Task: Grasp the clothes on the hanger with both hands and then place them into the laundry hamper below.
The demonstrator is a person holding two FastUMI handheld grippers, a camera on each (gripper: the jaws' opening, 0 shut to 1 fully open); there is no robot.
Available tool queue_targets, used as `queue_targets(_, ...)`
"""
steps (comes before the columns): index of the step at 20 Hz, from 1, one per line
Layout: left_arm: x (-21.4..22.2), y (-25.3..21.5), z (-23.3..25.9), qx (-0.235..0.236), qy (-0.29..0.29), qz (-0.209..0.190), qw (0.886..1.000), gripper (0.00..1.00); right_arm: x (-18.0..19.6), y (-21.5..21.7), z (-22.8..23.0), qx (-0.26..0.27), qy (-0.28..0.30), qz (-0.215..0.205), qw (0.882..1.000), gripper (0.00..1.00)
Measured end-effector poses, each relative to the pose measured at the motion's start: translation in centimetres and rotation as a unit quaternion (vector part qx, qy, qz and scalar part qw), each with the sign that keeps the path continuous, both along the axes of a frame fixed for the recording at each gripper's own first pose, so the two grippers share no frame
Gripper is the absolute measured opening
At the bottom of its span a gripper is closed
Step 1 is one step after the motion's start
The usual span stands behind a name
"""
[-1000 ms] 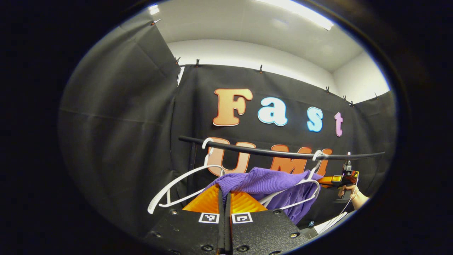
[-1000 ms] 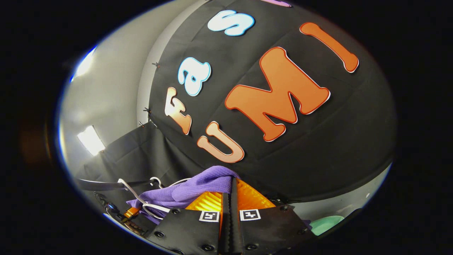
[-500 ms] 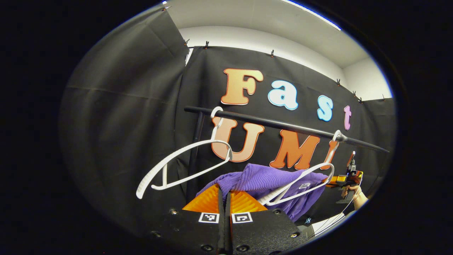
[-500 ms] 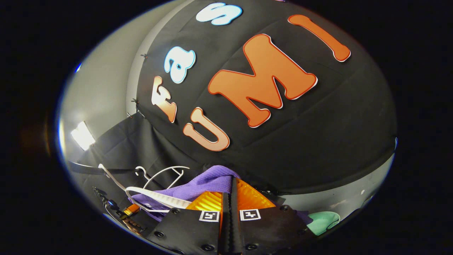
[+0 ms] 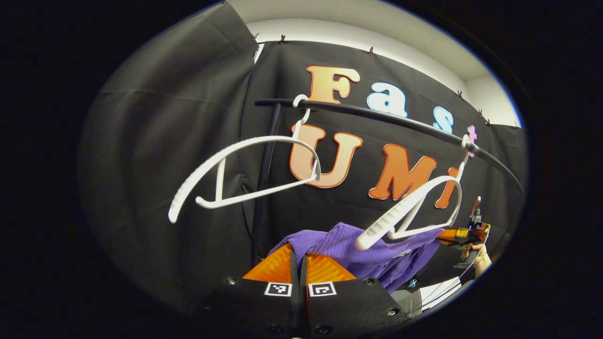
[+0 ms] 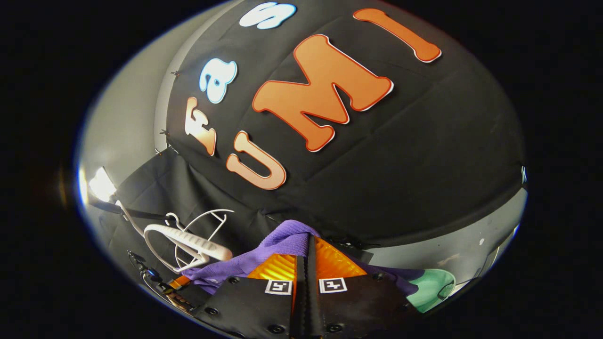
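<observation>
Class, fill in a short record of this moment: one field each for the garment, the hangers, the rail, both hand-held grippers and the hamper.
garment: purple knitted top, off the hangers, stretched between both hand-held grippers
hangers: two white plastic hangers, both bare, hooked on the rail; left one, right one
rail: black metal rail, above the garment
left hand-held gripper: shut on the top
right hand-held gripper: shut on the top
hamper: mint-green rim, low, beside the right hand-held gripper

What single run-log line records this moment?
left gripper: shut on purple garment | right gripper: shut on it | hangers: bare, on rail | hamper: below
</observation>
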State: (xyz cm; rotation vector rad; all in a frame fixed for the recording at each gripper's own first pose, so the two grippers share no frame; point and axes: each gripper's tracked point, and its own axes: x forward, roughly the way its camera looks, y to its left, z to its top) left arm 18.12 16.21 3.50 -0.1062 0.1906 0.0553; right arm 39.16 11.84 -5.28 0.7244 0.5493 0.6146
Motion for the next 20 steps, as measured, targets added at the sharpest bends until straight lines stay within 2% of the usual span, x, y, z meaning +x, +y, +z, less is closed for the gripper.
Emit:
queue_targets(7, -1.5, -0.6, -4.4, -0.029, 0.033, -0.001, 0.999, 0.0, -4.3, -2.4, -4.6, -0.036, 0.018, -0.025, 0.999, 0.07)
queue_targets(12, -1.5, -2.8, -6.7, -0.014, 0.057, -0.022, 0.998, 0.0, -6.6, -3.9, -7.2, -0.065, 0.029, -0.053, 0.996, 0.07)
queue_targets(16, -2.2, -5.0, -9.1, 0.009, 0.078, -0.044, 0.996, 0.0, -8.8, -4.7, -8.7, -0.108, 0.025, -0.071, 0.991, 0.07)
queue_targets(20, -1.3, -8.2, -11.7, -0.001, 0.097, -0.068, 0.993, 0.0, -10.9, -5.3, -9.3, -0.141, 0.018, -0.088, 0.986, 0.07)
